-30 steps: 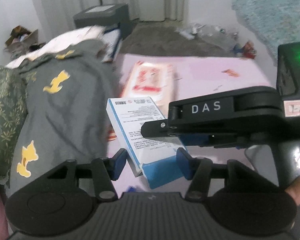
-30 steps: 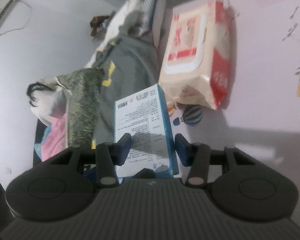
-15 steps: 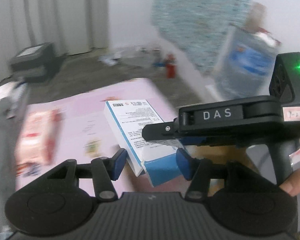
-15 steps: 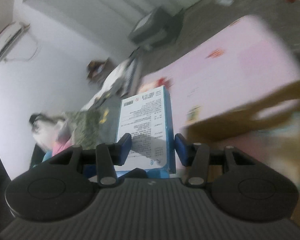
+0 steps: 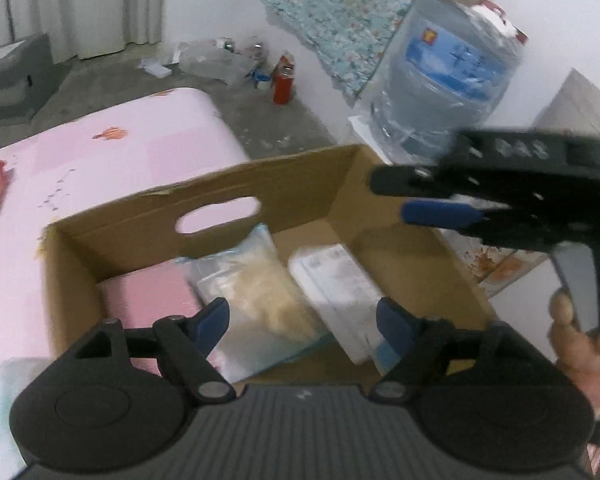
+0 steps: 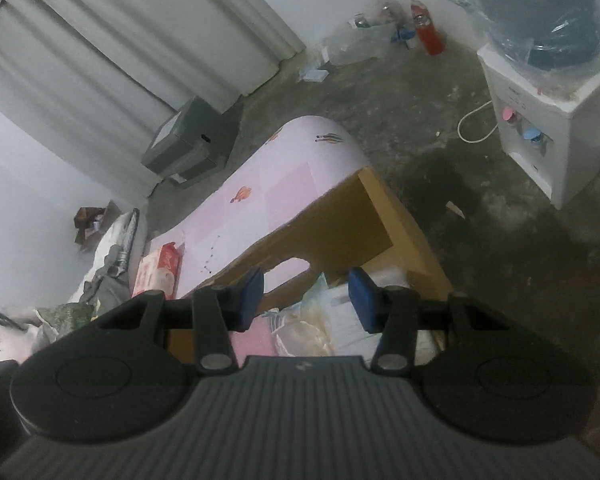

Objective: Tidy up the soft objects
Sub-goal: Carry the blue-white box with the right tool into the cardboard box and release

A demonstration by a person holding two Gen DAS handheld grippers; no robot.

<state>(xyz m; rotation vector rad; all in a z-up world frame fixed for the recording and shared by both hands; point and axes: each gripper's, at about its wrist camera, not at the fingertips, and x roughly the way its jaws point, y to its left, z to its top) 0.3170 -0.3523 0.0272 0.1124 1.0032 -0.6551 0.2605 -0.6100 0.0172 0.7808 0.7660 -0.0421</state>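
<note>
An open cardboard box (image 5: 260,184) stands on the floor beside the pink mat (image 5: 112,152). Inside it lie a pink pack (image 5: 148,300), a clear bag of pale stuff (image 5: 260,292) and the white-and-blue box (image 5: 336,288), which lies flat at the right. My left gripper (image 5: 302,320) is open and empty above the cardboard box. My right gripper (image 6: 306,294) is open and empty, also above the cardboard box (image 6: 352,220); it shows blurred in the left wrist view (image 5: 460,208). A wet-wipes pack (image 6: 160,268) lies on the mat (image 6: 284,172).
A water dispenser (image 6: 548,128) with a blue bottle (image 5: 440,76) stands right of the box. A red can (image 5: 282,84) and litter lie by the far wall. A grey bin (image 6: 188,148) stands by the curtain. Clothes (image 6: 104,284) are piled at the mat's far end.
Both grippers carried the white-and-blue box from the mat over to the cardboard box and let go; it now lies inside. Both jaws have opened.
</note>
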